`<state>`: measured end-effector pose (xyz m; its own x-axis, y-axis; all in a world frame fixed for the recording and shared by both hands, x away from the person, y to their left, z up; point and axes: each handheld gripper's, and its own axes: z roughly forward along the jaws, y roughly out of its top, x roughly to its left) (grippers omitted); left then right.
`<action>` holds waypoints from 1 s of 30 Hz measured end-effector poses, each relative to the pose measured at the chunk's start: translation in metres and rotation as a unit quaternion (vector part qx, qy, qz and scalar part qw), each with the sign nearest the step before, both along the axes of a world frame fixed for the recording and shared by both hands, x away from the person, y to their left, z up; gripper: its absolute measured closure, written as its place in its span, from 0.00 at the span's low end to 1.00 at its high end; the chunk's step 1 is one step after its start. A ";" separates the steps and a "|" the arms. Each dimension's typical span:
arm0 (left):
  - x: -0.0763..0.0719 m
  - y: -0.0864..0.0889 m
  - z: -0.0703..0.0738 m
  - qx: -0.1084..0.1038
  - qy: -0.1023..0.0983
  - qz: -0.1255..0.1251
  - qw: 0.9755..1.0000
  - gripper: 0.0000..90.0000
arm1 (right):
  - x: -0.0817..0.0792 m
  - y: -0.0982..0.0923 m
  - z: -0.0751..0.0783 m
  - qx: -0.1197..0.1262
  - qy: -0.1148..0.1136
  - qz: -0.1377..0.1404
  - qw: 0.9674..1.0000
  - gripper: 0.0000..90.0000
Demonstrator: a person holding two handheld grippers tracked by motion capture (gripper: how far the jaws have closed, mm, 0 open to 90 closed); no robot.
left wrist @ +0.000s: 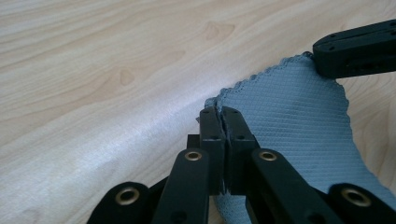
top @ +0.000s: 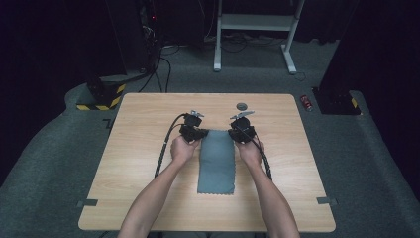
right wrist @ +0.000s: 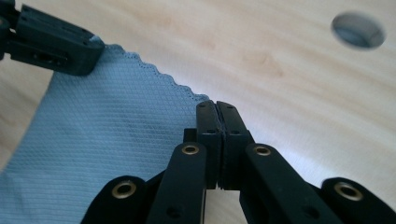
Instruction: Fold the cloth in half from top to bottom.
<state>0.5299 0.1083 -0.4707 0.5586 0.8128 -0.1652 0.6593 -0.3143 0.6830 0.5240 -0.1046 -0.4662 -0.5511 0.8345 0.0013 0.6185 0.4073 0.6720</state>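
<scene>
1. Dark room, grey carpet all round, and one pale wooden table (top: 148,148) lit in the middle, with a round grommet hole (top: 241,106) near its far edge.
2. On it lies a blue-grey microfibre cloth (top: 216,163), a long strip running from the centre of the table back toward the person, its edges scalloped.
3. Left gripper (top: 193,132) is at the far left corner of the cloth. In the left gripper view its jaws are pressed together with the corner of the cloth (left wrist: 299,116) pinched between them.
4. Right gripper (top: 241,133) mirrors it on the far right corner. The right gripper view shows those jaws clamped tight too, with the cloth's edge (right wrist: 116,126) running into them.
5. So the grasp looks done: both far corners taken, one per gripper.
6. The far edge looks raised a little off the wood between the two grippers, while the near end lies flat on the table.
7. What's left, by my reading: carrying that far edge over to the near end to fold the cloth, then letting go. No fold has been made yet.
</scene>
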 end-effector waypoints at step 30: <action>-0.049 0.007 -0.013 0.010 -0.002 -0.054 0.998 0.98 | -0.041 -0.007 -0.013 0.026 0.005 0.050 0.998 0.99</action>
<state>0.4811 0.1157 -0.4836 0.6437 0.7509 -0.1479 0.6187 -0.3968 0.6781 0.4829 -0.1117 -0.4796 -0.6308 0.7744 0.0493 0.5841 0.4320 0.6871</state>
